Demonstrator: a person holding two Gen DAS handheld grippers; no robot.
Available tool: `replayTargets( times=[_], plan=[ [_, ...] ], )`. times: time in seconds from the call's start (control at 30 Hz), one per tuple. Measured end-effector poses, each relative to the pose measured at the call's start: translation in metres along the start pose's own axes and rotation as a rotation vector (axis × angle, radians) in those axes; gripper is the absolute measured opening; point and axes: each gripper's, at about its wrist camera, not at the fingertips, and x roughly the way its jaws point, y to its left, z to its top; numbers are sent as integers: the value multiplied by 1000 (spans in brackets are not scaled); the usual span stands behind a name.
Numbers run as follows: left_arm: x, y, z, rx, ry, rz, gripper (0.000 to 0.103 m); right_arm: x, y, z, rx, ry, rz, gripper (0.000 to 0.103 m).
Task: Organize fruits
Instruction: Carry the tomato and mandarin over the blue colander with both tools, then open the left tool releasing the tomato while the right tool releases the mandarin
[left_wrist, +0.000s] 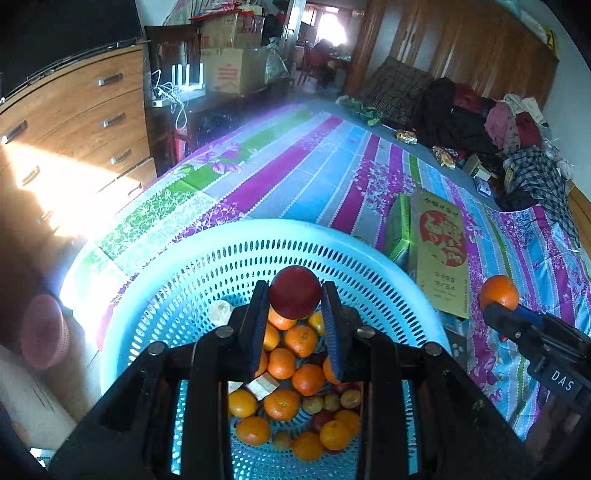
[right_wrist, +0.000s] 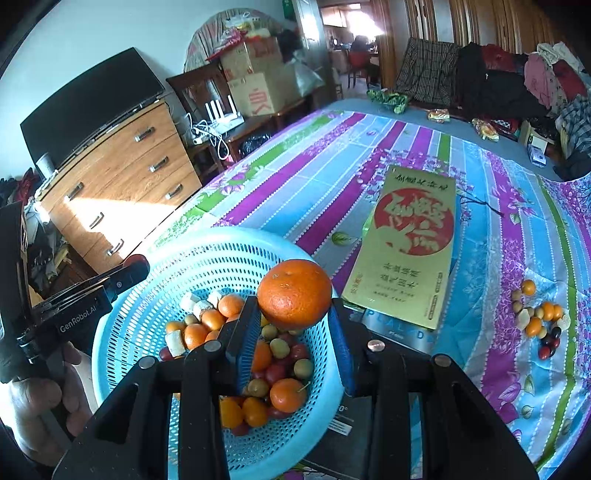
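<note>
My left gripper (left_wrist: 294, 295) is shut on a dark red round fruit (left_wrist: 294, 291), held over the blue perforated basket (left_wrist: 258, 236). Inside the basket lie several oranges (left_wrist: 301, 339), small red and yellow-green fruits and a few white chunks. My right gripper (right_wrist: 293, 306) is shut on a large orange (right_wrist: 294, 293), above the right side of the basket (right_wrist: 207, 236). In the left wrist view the right gripper (left_wrist: 508, 308) shows beside the basket with that orange (left_wrist: 498, 292). The left gripper (right_wrist: 135, 267) reaches over the basket's left rim in the right wrist view.
A gold box with a red circle (right_wrist: 410, 251) lies on the striped floral cloth (right_wrist: 332, 173) right of the basket. A small pile of mixed fruit (right_wrist: 537, 317) sits farther right. Clothes (right_wrist: 517, 81) are heaped at the back. A wooden dresser (right_wrist: 122, 177) stands left, and a pink basket (left_wrist: 44, 330) sits on the floor.
</note>
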Motion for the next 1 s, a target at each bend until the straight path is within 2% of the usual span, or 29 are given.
replayTargets(
  times=[0.57, 1.0],
  plan=[
    [2, 12, 1, -4, 9, -5, 29, 10, 8, -2, -11, 23, 2, 41],
    [8, 32, -4, -29, 28, 57, 29, 21, 3, -6, -1, 48, -3, 41]
  ],
)
